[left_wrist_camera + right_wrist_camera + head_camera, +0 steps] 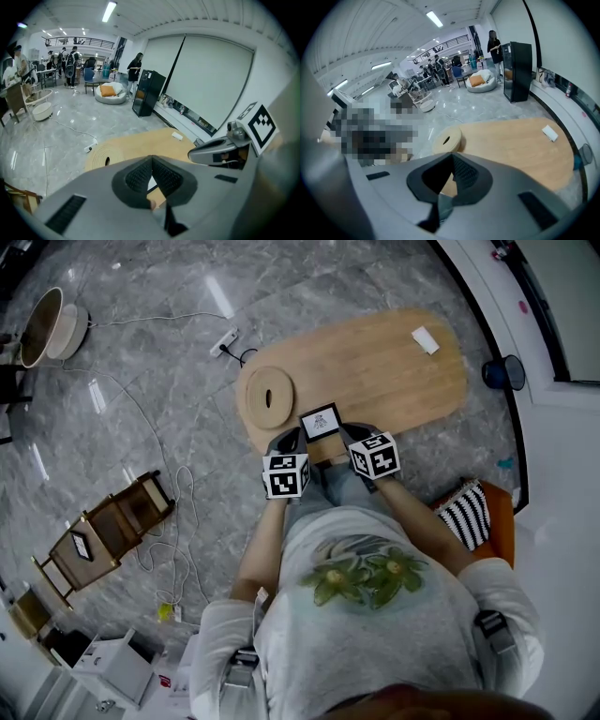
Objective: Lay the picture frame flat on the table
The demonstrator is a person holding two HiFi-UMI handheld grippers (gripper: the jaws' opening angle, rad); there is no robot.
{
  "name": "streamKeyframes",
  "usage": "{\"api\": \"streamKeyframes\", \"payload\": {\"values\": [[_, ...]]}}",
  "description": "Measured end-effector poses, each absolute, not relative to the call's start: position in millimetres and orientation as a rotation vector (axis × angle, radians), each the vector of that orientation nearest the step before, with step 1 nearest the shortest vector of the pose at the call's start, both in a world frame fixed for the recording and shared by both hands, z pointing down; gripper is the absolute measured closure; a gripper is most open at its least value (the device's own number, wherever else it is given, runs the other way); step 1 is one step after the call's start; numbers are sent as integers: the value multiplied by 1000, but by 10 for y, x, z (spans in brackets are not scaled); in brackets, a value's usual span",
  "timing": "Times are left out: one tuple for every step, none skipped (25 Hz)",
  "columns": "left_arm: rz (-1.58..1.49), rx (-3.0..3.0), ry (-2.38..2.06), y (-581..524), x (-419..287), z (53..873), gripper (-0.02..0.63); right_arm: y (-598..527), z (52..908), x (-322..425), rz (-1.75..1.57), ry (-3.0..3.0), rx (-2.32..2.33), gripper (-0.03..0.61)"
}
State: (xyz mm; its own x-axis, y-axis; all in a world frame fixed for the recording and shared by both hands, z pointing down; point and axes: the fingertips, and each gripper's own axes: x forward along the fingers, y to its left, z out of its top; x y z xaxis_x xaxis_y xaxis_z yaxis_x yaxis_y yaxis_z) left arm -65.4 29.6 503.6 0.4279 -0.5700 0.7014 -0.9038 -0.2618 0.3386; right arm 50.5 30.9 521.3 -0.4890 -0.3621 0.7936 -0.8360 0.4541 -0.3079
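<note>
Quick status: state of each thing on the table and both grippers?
picture frame: face toward the head camera, between the grippers; flat or propped unclear
left gripper: jaws shut
right gripper: jaws shut
white block: lying flat on table

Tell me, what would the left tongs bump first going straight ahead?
Probably the picture frame, showing just under the shut left tongs; depth is unclear, so they might pass over it toward the wooden table.

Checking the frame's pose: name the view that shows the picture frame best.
The head view: the whole picture frame shows on the wooden table. The left gripper view shows only a pale sliver past its jaws; the right gripper view nothing clear.
</note>
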Motion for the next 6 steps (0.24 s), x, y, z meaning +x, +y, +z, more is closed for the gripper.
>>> {"api": "streamKeyframes", "payload": {"values": [[582, 1957, -1245, 296, -651, 5021, 598, 307, 5194, 511, 932, -2054, 998, 572], [582, 1957, -1245, 299, -647, 5010, 598, 309, 5179, 520, 931, -2056, 999, 572], [582, 1957, -1245, 305, -641, 5001, 598, 313, 5167, 531, 930, -2056, 1000, 572], [584, 1957, -1245, 313, -634, 4993, 598, 319, 5156, 544, 929, -2057, 1001, 572], [586, 1957, -1244, 322, -627, 4986, 598, 326, 5146, 559, 929, -2056, 1003, 572], [587, 1958, -1244, 331, -620, 4978, 598, 334, 5137, 574, 928, -2056, 1004, 572]]}}
